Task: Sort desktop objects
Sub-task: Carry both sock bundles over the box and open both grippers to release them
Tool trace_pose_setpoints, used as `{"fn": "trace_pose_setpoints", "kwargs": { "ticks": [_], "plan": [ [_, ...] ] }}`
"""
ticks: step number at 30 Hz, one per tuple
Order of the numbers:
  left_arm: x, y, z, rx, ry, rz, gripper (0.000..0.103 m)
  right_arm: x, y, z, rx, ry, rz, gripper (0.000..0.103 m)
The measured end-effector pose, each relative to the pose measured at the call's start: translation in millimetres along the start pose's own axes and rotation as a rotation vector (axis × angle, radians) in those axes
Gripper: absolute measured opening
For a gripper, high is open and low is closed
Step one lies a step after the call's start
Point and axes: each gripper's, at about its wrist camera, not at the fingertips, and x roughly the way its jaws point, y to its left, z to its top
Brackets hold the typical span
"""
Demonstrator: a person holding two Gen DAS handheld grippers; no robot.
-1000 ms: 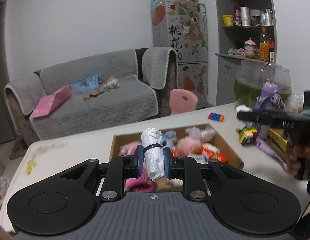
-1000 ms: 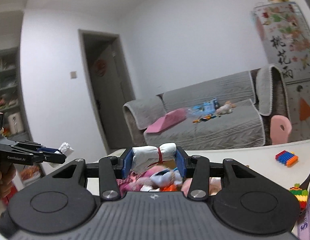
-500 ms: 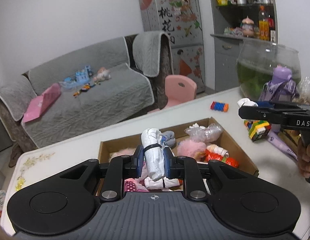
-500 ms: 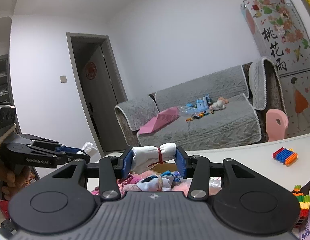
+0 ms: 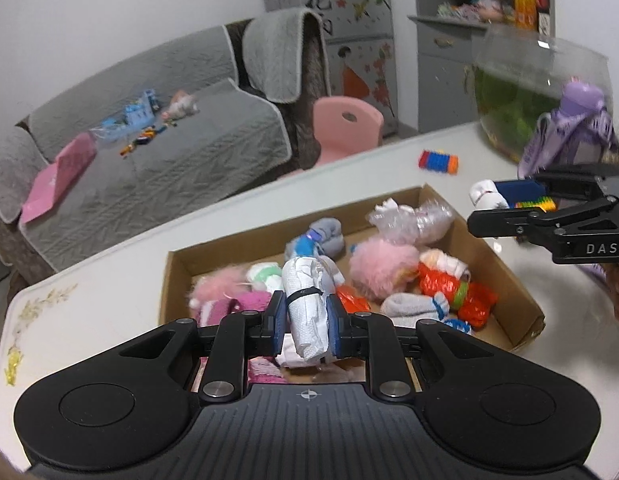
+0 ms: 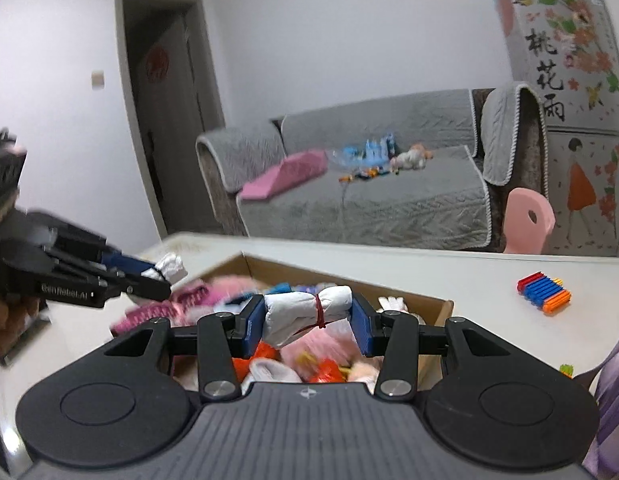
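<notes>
Left wrist view: the left tool [image 5: 307, 330] is clamped on a white paper bundle with a black band [image 5: 308, 312], held upright between the blue pads [image 5: 280, 330] above the near end of the cardboard box [image 5: 521, 300]. The box sits on the white worktop [image 5: 109, 280], its near right corner close to the worktop's near edge; bare worktop lies to its left and behind it. Inside are soft bundles packed touching one another: two fluffy pink ones, two grey socks, one orange-red wrapped bundle, one clear plastic bag; others are too jumbled to count. The right tool [image 5: 487, 208] enters from the right, beyond the box's right wall, gripping a white bundle. One block stack [image 5: 438, 161] lies well apart behind the box. One glass fishbowl [image 5: 529, 96] and one purple bottle [image 5: 577, 124] stand at the far right.

Right wrist view: the right tool [image 6: 309, 316] holds a white paper bundle with a red band [image 6: 309, 314] lying crosswise between its pads, over the box [image 6: 349, 276]. The left tool [image 6: 159, 276] is at left, over the box's left edge.
</notes>
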Motion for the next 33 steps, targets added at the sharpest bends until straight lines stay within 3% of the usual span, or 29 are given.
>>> {"fn": "trace_pose_setpoints", "kwargs": {
  "ticks": [10,26,31,32,33],
  "plan": [
    [34.0,-19.5,3.6,0.092,0.077,-0.019,0.027,19.1,11.6,-7.0,-0.191,0.12,-0.062,0.041],
    [70.3,-30.7,-3.8,0.089,0.172,-0.065,0.028,43.9,7.9,-18.4,-0.229,0.263,-0.11,0.042],
    [70.1,-32.0,-10.3,0.082,0.173,-0.064,0.034,45.1,11.8,-22.4,-0.245,0.283,-0.112,0.043],
    [69.3,-32.0,-11.3,0.078,0.172,-0.064,0.04,45.0,11.7,-22.4,-0.247,0.282,-0.112,0.044],
    [68.6,-32.3,-11.9,0.077,0.17,-0.059,0.056,44.7,12.1,-22.7,-0.247,0.28,-0.114,0.045]
  ]
}}
